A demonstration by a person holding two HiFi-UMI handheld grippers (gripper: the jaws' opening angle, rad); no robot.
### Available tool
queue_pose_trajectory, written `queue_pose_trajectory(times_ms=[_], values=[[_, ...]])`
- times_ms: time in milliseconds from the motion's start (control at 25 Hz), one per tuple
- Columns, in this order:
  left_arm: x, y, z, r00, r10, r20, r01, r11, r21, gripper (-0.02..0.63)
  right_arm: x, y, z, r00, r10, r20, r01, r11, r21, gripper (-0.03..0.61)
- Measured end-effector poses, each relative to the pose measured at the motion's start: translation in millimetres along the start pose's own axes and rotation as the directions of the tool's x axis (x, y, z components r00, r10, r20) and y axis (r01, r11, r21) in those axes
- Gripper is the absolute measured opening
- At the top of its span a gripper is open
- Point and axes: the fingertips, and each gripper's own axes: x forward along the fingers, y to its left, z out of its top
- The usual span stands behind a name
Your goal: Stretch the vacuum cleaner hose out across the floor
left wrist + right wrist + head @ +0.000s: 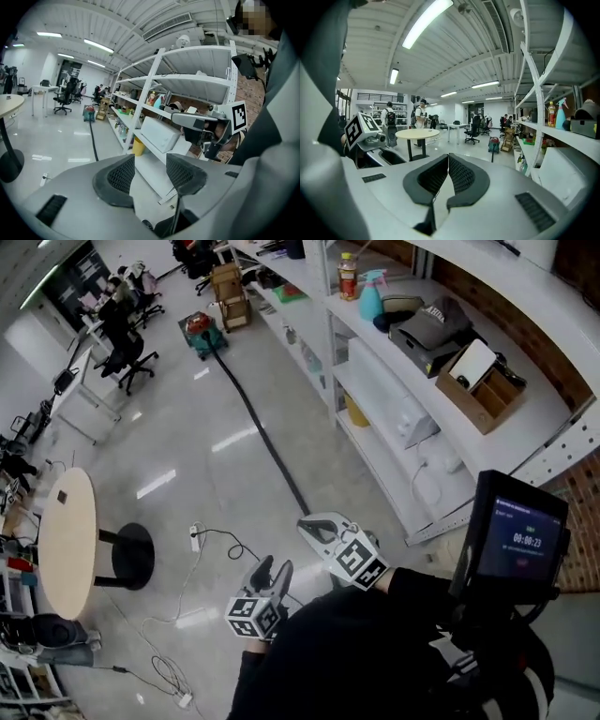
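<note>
The vacuum cleaner stands on the floor in the upper left of the head view. From it the black hose runs in one long, almost straight line down toward the middle of the frame, alongside the white shelving. Its near end is lost to sight just above the right tool's tips. No coil or loop shows along its length, only a slight bend, so I judge the stretching to be essentially done. At most the near end might want a small straightening, though the head view does not show plainly how that end lies. In the left gripper view the same hose lies flat on the floor well ahead, leading back to the cleaner. The left tool, at the lower middle of the head view, has its jaws spread partway. Its own view shows only floor and shelving in the gap, so it holds nothing and touches nothing. The right tool, just right of it and a little higher in the frame, has its jaws pressed together. Its own view shows the two pads meeting with nothing caught between them, so it carries no hose. It is raised clear of the floor and looks out over the room toward the distant cleaner.
</note>
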Motion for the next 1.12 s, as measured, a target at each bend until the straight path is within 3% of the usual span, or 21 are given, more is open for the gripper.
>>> queue_pose_trajectory(times_ms=[240, 760, 1120], values=[[10, -10, 13, 1.0, -0.027, 0.004, 0.027, 0.999, -0.021, 0.224, 0, 6, -17, 1.0, 0.022, -0.016, -0.022, 0.999, 0.03, 0.017], [16, -6, -1, 0.998, -0.038, -0.045, 0.036, 0.998, -0.052, 0.225, 9, 20, -29, 0.994, 0.095, -0.052, -0.093, 0.995, 0.044, 0.017], [24, -7, -1, 0.999, -0.034, -0.038, 0.032, 0.999, -0.043, 0.224, 9, 13, -51, 0.992, 0.106, -0.071, -0.096, 0.987, 0.13, 0.017]])
